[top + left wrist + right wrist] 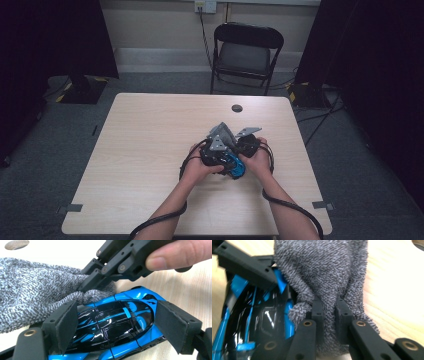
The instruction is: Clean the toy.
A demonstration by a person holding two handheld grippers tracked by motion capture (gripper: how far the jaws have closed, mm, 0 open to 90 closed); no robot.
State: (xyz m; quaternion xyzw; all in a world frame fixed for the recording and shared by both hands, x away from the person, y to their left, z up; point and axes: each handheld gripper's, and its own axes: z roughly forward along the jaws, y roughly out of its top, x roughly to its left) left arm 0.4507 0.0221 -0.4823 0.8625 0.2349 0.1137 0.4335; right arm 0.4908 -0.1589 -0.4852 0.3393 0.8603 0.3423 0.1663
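- My left gripper has the toy car between its pads, one on each flank; the jaws stand wide and look closed onto the body, holding it steady.
- My right gripper is pinched nearly closed on a fold of the grey cloth, which bunches between the jaws.
- The cloth lies against one end of the car, so I judge the wiping is under way, not finished; most of the roof is uncovered and left to go over.
- The car sits near the middle of the table, between my two hands.
- It is glossy, blue with black panels, low and sleek; the shell throws bright reflections. I cannot tell whether any dirt remains.
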